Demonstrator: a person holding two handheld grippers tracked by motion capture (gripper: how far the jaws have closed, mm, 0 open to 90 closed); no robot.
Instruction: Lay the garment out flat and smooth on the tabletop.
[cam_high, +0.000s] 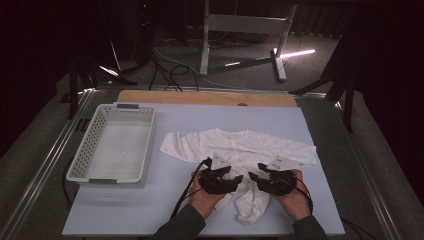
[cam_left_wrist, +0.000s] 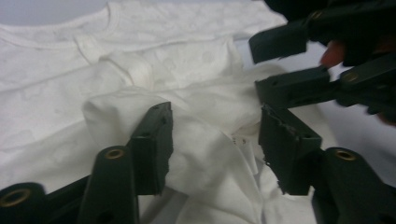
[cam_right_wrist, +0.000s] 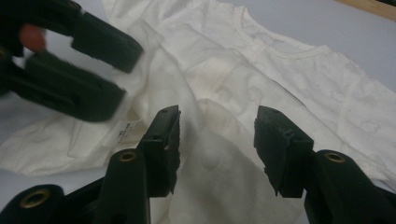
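On the pale tabletop (cam_high: 125, 210) my white baby sleepsuit (cam_high: 240, 145) lies spread, sleeves flat, legs bunched toward me; folding looks barely begun. The white basket (cam_high: 80, 165) waits well left, nothing blocking. My left tongs (cam_high: 231, 181) and right tongs (cam_high: 259, 179) straddle the legs, released.

basket (cam_high: 114, 145) blocks left, right side — free
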